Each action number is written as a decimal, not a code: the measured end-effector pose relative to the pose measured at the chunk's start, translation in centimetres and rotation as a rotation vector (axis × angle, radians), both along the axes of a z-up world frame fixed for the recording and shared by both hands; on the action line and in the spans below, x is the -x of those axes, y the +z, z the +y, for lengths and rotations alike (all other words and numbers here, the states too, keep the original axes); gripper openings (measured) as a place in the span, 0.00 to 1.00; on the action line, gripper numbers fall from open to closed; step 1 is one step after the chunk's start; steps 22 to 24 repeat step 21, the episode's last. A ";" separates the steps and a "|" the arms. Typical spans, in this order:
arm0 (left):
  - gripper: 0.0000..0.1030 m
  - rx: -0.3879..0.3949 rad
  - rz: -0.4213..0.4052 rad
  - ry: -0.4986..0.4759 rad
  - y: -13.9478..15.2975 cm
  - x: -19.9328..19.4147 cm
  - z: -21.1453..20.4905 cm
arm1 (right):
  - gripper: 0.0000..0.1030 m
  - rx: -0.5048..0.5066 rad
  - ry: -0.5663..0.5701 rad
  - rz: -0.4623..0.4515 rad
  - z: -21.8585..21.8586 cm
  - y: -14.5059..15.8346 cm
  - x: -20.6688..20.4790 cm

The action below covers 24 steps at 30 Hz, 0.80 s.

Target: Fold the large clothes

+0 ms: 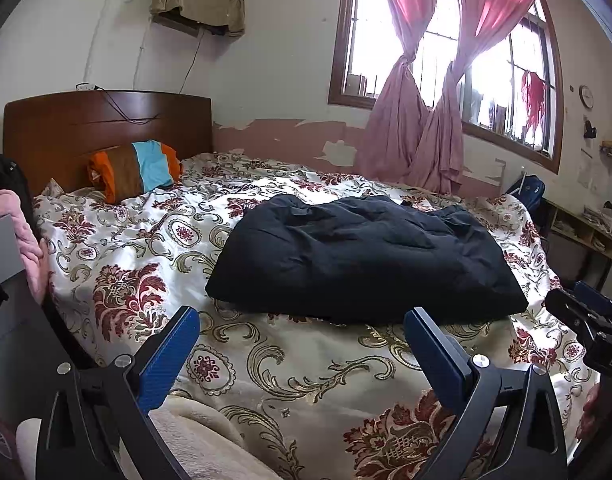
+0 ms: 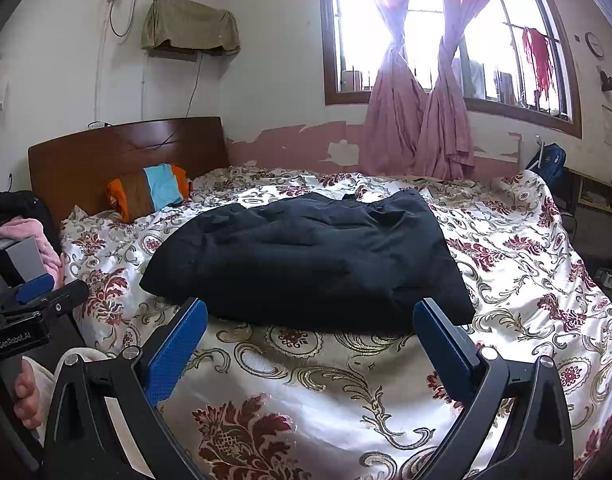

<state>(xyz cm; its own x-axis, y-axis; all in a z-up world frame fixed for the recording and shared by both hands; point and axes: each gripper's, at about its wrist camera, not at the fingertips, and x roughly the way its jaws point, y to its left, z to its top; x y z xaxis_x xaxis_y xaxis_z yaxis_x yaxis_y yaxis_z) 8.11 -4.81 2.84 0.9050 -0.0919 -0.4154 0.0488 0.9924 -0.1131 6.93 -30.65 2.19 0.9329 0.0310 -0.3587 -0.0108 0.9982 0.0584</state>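
A large black padded garment (image 1: 365,256) lies folded into a rough rectangle in the middle of the bed, on a floral quilt (image 1: 298,376). It also shows in the right wrist view (image 2: 309,256). My left gripper (image 1: 302,320) is open and empty, held back from the garment's near edge. My right gripper (image 2: 309,312) is open and empty, also just short of the near edge. The right gripper shows at the right edge of the left wrist view (image 1: 589,320). The left gripper shows at the left edge of the right wrist view (image 2: 30,300).
A striped orange, brown and blue pillow (image 1: 136,170) leans on the wooden headboard (image 1: 106,124). Pink curtains (image 1: 417,128) hang at the window. Pink cloth and dark items (image 1: 14,216) sit at the bed's left. A low shelf (image 1: 581,232) stands at the right.
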 end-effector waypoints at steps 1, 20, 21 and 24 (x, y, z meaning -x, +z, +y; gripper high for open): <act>1.00 0.005 -0.001 -0.005 0.0 0.0 0.0 | 0.98 0.001 0.000 0.000 0.0 0.0 0.0; 1.00 0.010 0.012 -0.011 -0.1 -0.2 -0.1 | 0.98 -0.001 0.000 0.010 -0.3 0.0 -0.3; 1.00 0.009 0.012 -0.010 -0.1 -0.2 -0.1 | 0.98 -0.001 0.000 0.010 -0.2 0.0 -0.2; 1.00 0.009 0.012 -0.010 -0.1 -0.2 -0.1 | 0.98 -0.001 0.000 0.010 -0.2 0.0 -0.2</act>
